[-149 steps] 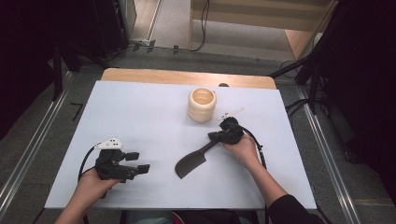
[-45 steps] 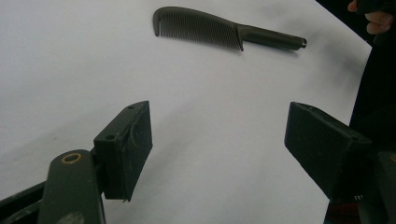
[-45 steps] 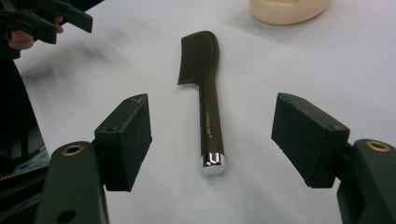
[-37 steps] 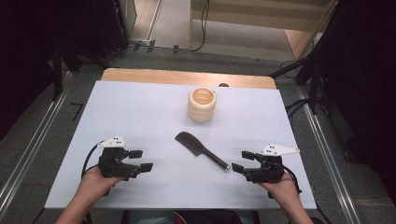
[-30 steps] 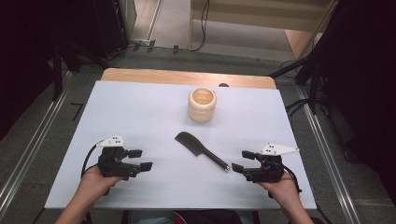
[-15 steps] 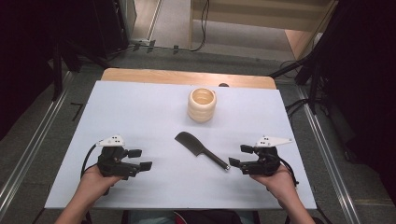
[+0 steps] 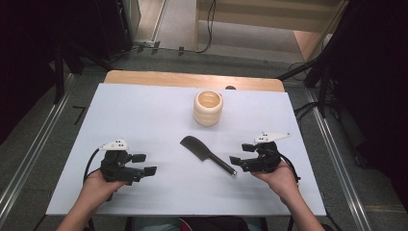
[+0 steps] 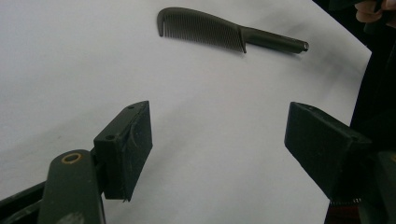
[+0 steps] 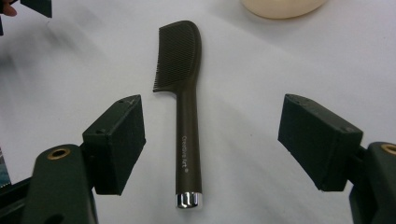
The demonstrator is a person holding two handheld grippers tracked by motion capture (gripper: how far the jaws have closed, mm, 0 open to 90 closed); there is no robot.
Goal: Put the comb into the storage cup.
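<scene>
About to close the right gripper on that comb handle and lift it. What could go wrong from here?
1. The comb lies flat on the white table, and its handle is slim, so the open right gripper may scrape the surface or pinch only an edge and let it slip.
2. A grip near the metal cap leaves the toothed end overhanging, so it may swing.
3. The cream cup stands just beyond; a forward push could nudge it.

A dark comb [image 7: 207, 154] lies near a cream ridged cup [image 7: 208, 108] on the white table [image 7: 144, 115].

A dark comb [image 7: 207, 154] with a silver-tipped handle lies flat on the white table [image 7: 144, 110], near a ribbed cream cup [image 7: 208, 108] standing upright.
</scene>
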